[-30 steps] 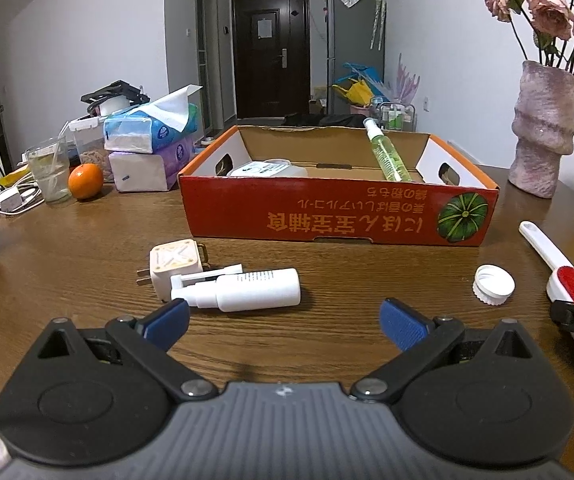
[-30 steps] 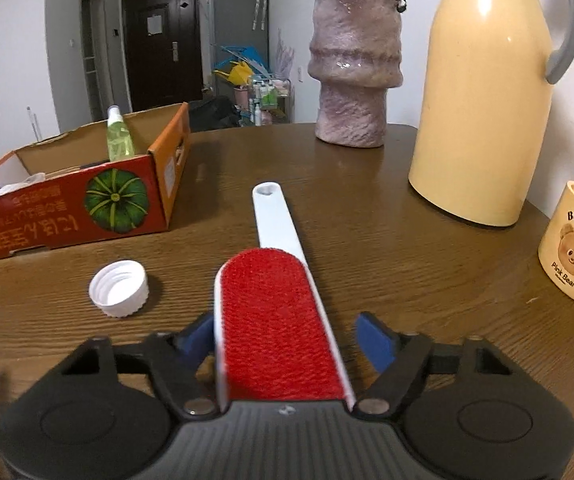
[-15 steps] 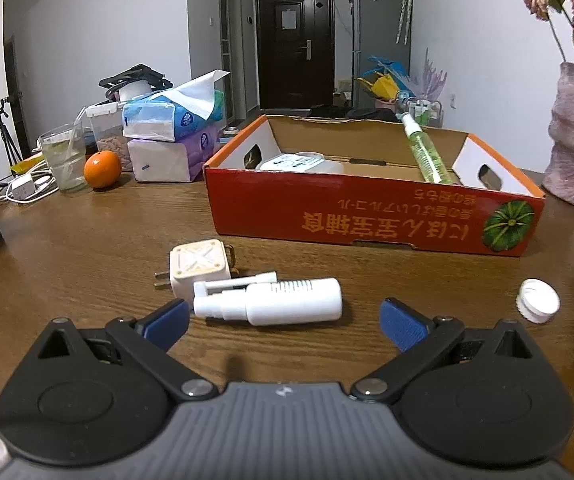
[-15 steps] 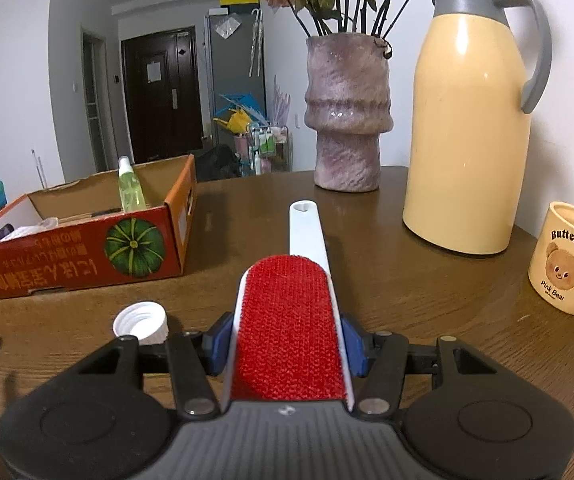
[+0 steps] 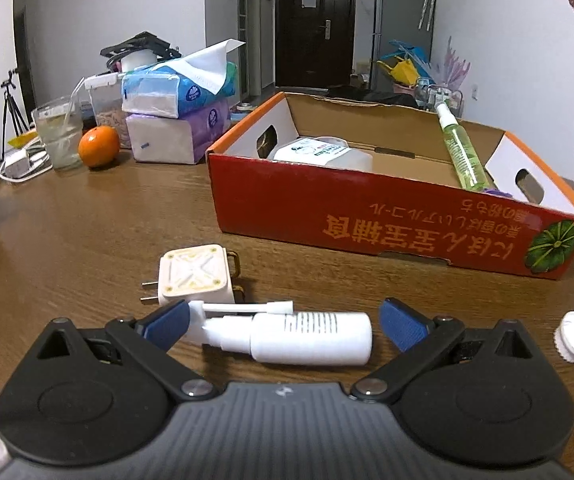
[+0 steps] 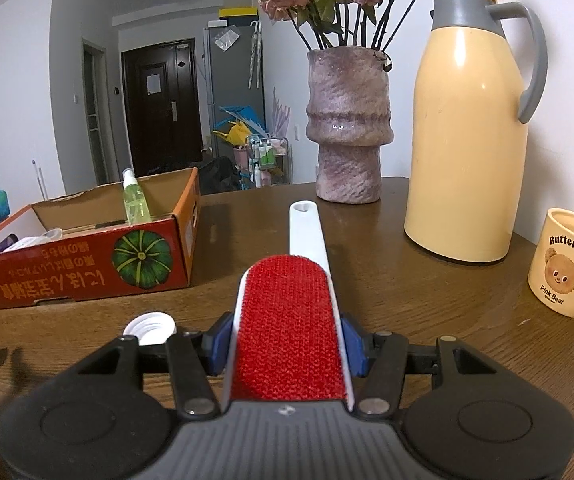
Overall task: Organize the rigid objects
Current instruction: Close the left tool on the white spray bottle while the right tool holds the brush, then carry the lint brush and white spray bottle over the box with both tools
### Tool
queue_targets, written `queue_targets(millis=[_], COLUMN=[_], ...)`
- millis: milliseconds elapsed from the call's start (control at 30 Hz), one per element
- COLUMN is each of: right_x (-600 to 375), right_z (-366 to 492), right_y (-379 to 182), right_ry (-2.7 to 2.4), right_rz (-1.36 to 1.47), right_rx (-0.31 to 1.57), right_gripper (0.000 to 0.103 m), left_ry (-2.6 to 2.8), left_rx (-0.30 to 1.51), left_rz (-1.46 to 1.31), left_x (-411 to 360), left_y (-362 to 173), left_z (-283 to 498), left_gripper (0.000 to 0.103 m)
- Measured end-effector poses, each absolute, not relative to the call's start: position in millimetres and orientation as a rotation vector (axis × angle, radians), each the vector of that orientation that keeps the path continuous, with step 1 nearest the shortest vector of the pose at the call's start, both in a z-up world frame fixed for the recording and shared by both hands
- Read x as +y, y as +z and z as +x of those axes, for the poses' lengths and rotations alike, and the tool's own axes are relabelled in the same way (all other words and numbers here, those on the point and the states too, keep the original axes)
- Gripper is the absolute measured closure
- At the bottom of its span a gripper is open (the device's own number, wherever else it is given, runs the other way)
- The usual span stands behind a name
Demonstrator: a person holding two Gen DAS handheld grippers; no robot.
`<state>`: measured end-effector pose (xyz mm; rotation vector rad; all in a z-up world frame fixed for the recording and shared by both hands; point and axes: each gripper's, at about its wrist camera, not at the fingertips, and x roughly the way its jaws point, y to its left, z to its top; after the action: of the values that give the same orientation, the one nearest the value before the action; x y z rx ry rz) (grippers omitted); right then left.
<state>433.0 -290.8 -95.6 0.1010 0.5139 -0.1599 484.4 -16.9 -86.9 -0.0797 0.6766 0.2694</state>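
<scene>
Left wrist view: the left tongs (image 5: 283,322) stand spread around a white spray bottle (image 5: 291,338) lying crosswise on the desk (image 5: 87,240), its long axis spanning pad to pad. The right tongs (image 6: 285,346) clench a red lint brush (image 6: 289,320), handle pointing ahead, the cardboard box (image 6: 87,276) lying to their left.

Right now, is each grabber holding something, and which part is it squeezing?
The right gripper holds the lint brush, pinched across the sides of its red head. The left gripper holds nothing; its open jaws sit around the white spray bottle.
</scene>
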Motion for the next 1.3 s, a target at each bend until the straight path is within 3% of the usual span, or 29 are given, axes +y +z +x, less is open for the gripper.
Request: queue_targets(millis=[533,1300], right_x=[-296.1,-294.7], right_z=[426.5,426.1], right_y=[-92.3,-92.7], right_ry=[-0.138,-0.141], right_rz=[0.134,0.125], right_rx=[0.499,0.495], right_gripper=[0.048,0.048], left_ry=[0.134,0.115], left_rx=[0.657,0.735], left_rz=[0.079,-0.016], left_x=[-15.4,4.9], left_y=[-88.7,-97.9], left_z=[471.4,481.5], left_gripper=[0.0,0.004])
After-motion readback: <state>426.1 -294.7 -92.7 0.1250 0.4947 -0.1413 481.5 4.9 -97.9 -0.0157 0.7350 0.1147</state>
